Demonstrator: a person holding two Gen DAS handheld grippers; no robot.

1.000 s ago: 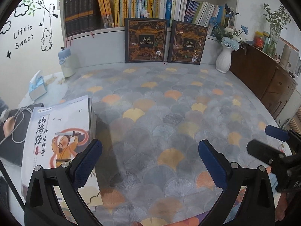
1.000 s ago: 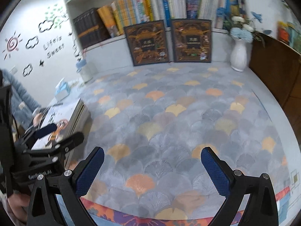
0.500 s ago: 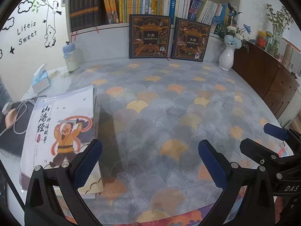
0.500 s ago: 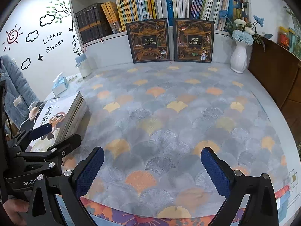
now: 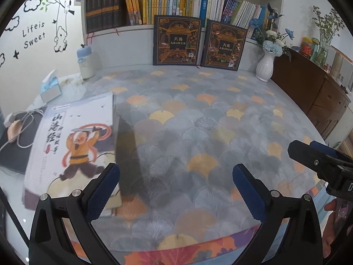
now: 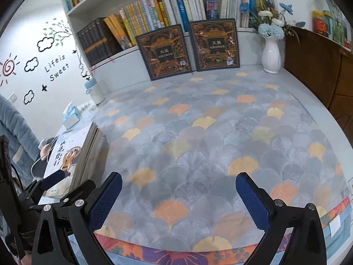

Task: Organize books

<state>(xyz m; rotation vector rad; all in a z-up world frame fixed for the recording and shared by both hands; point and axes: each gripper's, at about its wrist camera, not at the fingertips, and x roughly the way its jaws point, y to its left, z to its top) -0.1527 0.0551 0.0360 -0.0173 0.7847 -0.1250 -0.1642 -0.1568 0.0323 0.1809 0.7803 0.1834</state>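
Left wrist view: the left hand-held gripper (image 5: 175, 182) hovers over a worktop (image 5: 198, 119) covered in a grey, orange and yellow fan-pattern cloth, its blue-padded jaws spread wide with nothing between them. A stack of books (image 5: 75, 141) lies flat near the worktop's left edge, its top cover showing a cartoon figure in orange; the left fingertip overlaps the stack's near corner in the picture. Two dark ornate books (image 5: 177, 40) stand side by side at the far edge, leaning against the bookshelf (image 5: 141, 28). A white vase (image 5: 265, 66) of flowers stands at the far right corner. Right wrist view: the right hand-held gripper (image 6: 178, 191) is likewise wide open and holds nothing, above the near edge of the worktop (image 6: 220, 121). The stack of books (image 6: 76, 154) sits at the left edge, with the left hand-held gripper (image 6: 64, 183) just in front of it. The two dark ornate books (image 6: 166, 52) lean at the far edge, the white vase (image 6: 271, 55) beside them.
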